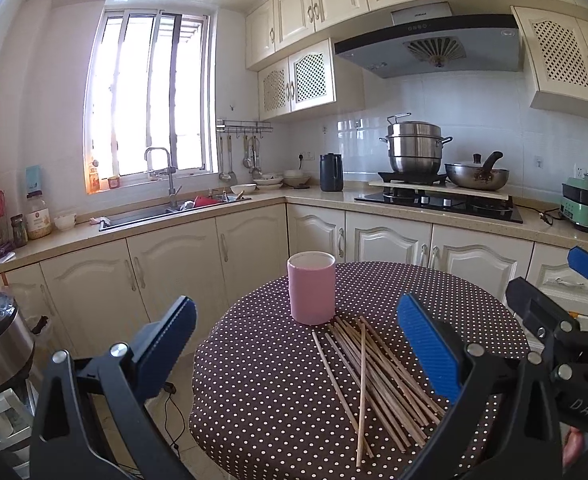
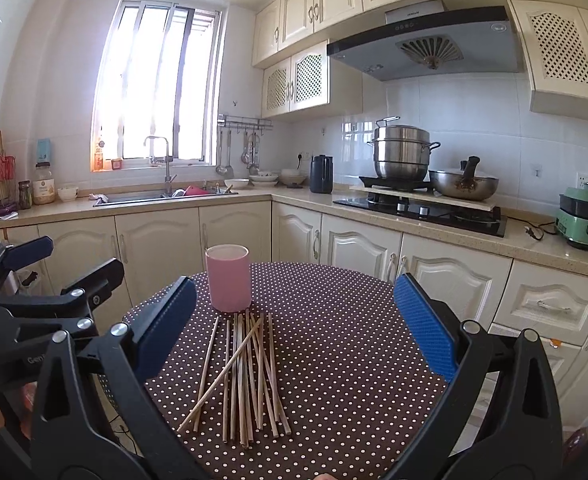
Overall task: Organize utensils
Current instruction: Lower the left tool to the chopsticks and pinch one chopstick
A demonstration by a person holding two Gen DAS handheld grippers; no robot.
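While chopsticks all lie loose beside the pink cup, seemingly empty, both grippers hang spread, holding nothing; sorting unstarted.

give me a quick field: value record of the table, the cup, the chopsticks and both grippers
table: round, brown polka-dot cloth
cup: pink cup, upright, at the far side of the table
chopsticks: loose wooden chopsticks lying flat just in front of the cup, some crossed, none in it
left gripper: open, holds nothing
right gripper: open, holds nothing
task progress: not started
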